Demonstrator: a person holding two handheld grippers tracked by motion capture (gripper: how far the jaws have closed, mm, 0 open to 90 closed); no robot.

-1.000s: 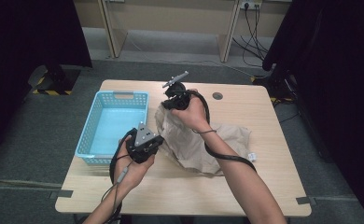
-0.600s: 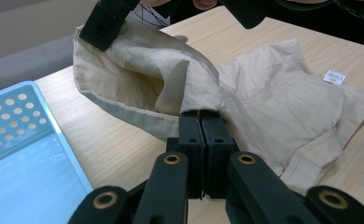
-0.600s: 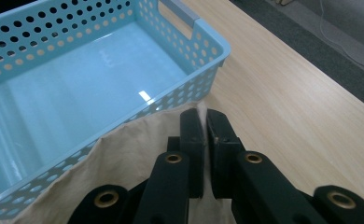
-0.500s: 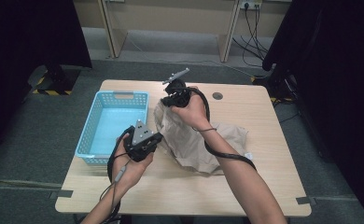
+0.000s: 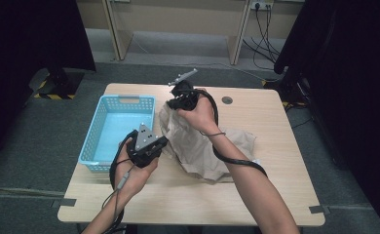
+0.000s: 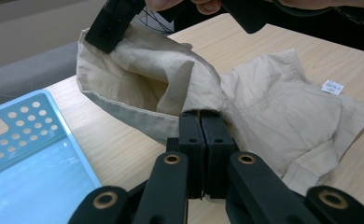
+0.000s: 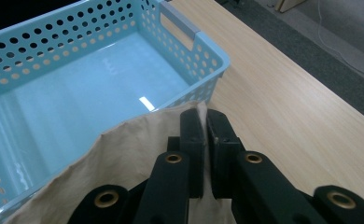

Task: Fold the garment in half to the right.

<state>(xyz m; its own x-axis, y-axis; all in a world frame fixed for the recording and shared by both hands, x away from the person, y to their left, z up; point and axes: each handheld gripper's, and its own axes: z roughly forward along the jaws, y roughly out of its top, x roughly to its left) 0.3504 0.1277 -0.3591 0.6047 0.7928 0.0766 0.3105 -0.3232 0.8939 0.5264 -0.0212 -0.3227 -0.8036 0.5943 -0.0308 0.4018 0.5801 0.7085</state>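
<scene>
Jaws on my left gripper (image 6: 201, 114) and right gripper (image 7: 202, 114) are each clamped on an edge of the beige garment (image 5: 202, 146), lifted beside the blue basket (image 5: 93, 141) while its rest lies on the table (image 5: 275, 195). I judge it best to keep both pinches firm, hold the edge taut, and lift evenly so nothing drags.

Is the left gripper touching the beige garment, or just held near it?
Touching. In the left gripper view, the left gripper has its jaws shut on a fold of the beige garment.
</scene>
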